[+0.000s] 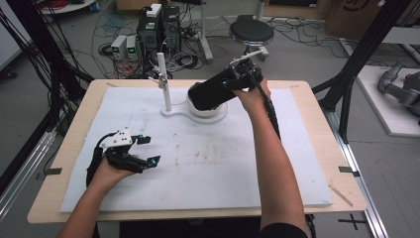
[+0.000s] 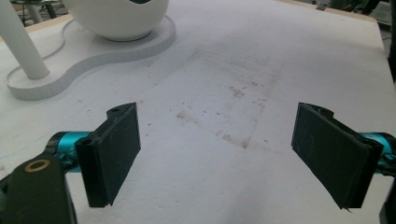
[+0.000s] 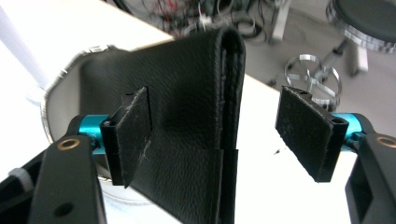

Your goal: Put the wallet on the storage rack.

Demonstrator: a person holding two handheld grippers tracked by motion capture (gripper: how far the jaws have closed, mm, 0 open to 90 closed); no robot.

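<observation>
Forearms reach in from the near edge over the large white foam mat (image 1: 208, 163) covering the wooden table (image 1: 341, 168). At the far side, a black leather pouch (image 1: 213, 91) leans in a white bowl (image 1: 208, 110) on a white stand, propped by the rim. Around it, the right gripper (image 3: 224, 135) stands wide open, gripping nothing. Idle near the mat, the left gripper (image 2: 217, 154) gapes empty.

Blk grippers w/ teal hubs, flat blk padded jaws, brass screws, bare forearms, blk sleeve edge
</observation>
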